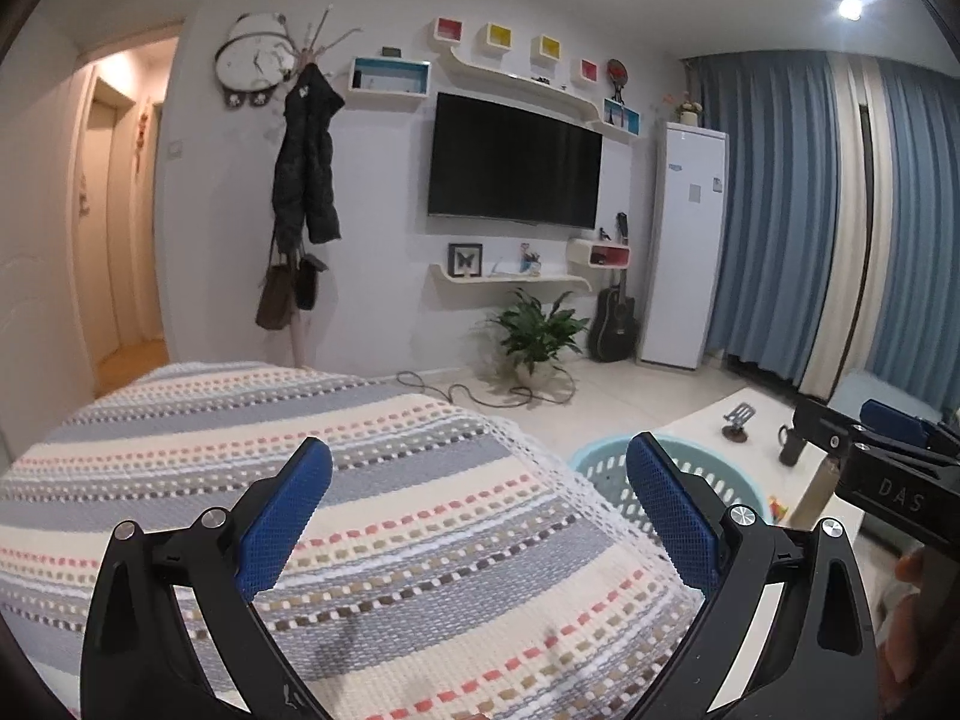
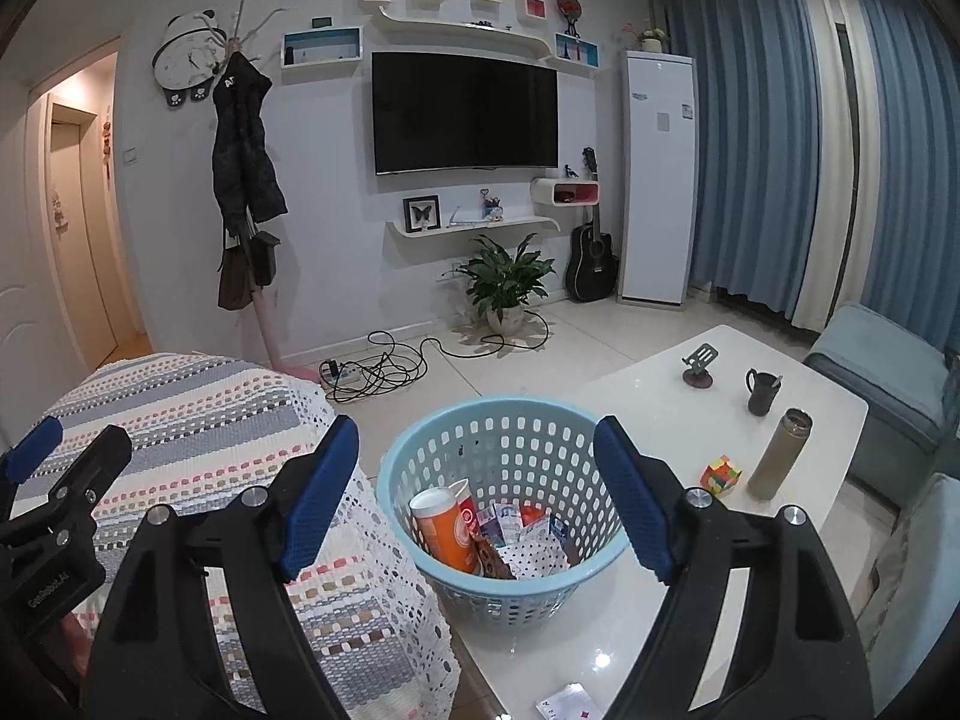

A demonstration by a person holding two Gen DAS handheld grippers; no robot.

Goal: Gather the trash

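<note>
In the right wrist view a light blue perforated basket (image 2: 396,462) stands on the white table (image 2: 648,408). It holds an orange cylindrical can (image 2: 447,525), crumpled wrappers (image 2: 528,525) and polka-dot paper (image 2: 540,558). My right gripper (image 2: 477,423) hovers open on the near side of the basket, nothing between its blue pads. My left gripper (image 1: 480,444) is wide open and empty over the striped knitted cover (image 1: 360,510). Part of the basket (image 1: 600,468) shows behind its right finger. A white printed scrap (image 2: 567,705) lies on the table's near edge.
On the table are a colourful cube (image 2: 722,476), a metal flask (image 2: 780,453), a dark mug (image 2: 761,390) and a phone stand (image 2: 699,363). Cables (image 2: 384,366) lie on the tiled floor beyond the basket. A blue seat (image 2: 888,372) stands at the right.
</note>
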